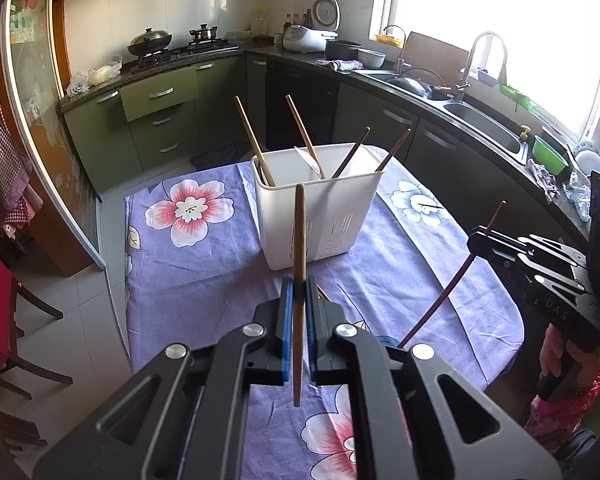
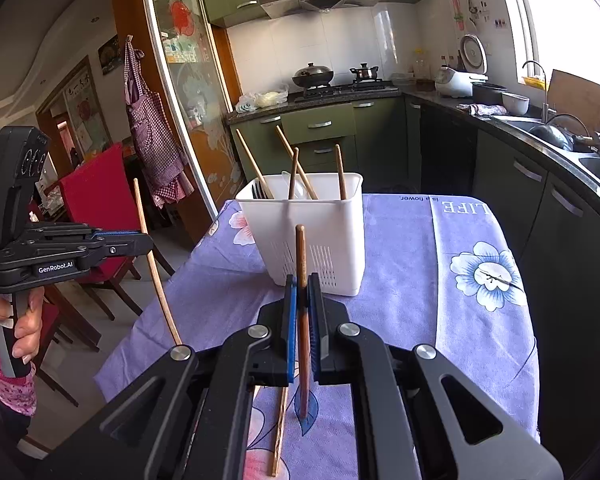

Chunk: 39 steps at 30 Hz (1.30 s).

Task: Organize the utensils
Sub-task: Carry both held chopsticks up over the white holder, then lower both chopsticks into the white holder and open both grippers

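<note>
Jaws clamped tight, the left gripper (image 1: pixel 299 292) pinches a light chopstick (image 1: pixel 299 240) upright and the right gripper (image 2: pixel 304 292) a darker chopstick (image 2: pixel 301 256), both near a white holder (image 1: pixel 320 208) on the flowered tablecloth (image 1: pixel 204 264).

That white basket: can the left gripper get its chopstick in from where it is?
Probably yes. The left gripper grips a light chopstick upright, short of the white basket; its open top holds only a few leaning chopsticks, with gaps between.
</note>
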Motion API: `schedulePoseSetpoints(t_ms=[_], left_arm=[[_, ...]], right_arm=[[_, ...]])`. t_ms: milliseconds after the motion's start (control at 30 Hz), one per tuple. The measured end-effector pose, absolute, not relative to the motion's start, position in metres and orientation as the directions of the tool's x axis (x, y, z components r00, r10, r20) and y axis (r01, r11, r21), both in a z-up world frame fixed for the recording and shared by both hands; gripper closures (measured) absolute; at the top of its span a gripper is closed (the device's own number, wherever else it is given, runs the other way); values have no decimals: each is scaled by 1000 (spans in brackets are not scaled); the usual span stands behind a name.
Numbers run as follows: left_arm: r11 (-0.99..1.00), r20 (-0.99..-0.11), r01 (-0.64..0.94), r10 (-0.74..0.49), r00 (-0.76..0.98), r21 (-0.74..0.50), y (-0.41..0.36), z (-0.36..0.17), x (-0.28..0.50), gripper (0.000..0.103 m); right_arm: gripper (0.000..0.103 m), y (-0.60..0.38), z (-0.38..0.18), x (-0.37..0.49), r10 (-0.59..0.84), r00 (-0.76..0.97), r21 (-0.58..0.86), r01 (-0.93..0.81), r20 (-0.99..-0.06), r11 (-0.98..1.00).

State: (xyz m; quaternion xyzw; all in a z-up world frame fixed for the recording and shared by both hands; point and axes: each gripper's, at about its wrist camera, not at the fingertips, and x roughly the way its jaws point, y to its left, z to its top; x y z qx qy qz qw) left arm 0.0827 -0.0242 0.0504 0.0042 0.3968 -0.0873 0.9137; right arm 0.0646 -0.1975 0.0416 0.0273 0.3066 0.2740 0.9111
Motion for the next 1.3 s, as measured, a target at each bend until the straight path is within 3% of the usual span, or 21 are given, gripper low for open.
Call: schedulePoseSetpoints(t_ms=[300,800,967,1300], left_arm=[[980,-684,188,-178,708,-61,-27,89,92,97],[986,-457,156,-165,874,-57,-31,185,144,97],[988,-445,133,-156,882,-81,-26,177,176,97],[989,-525,135,-147,838,-61,-29,128,204,97]], right_arm=[[97,-182,87,73,534,682,169,-528,-499,832],[97,-161,213,142,534,784,168,-508,-318,845],[97,-156,217,173,481,812,153,-457,-329,876],[97,-142,161,221,474,745,177,-447,-469,877]])
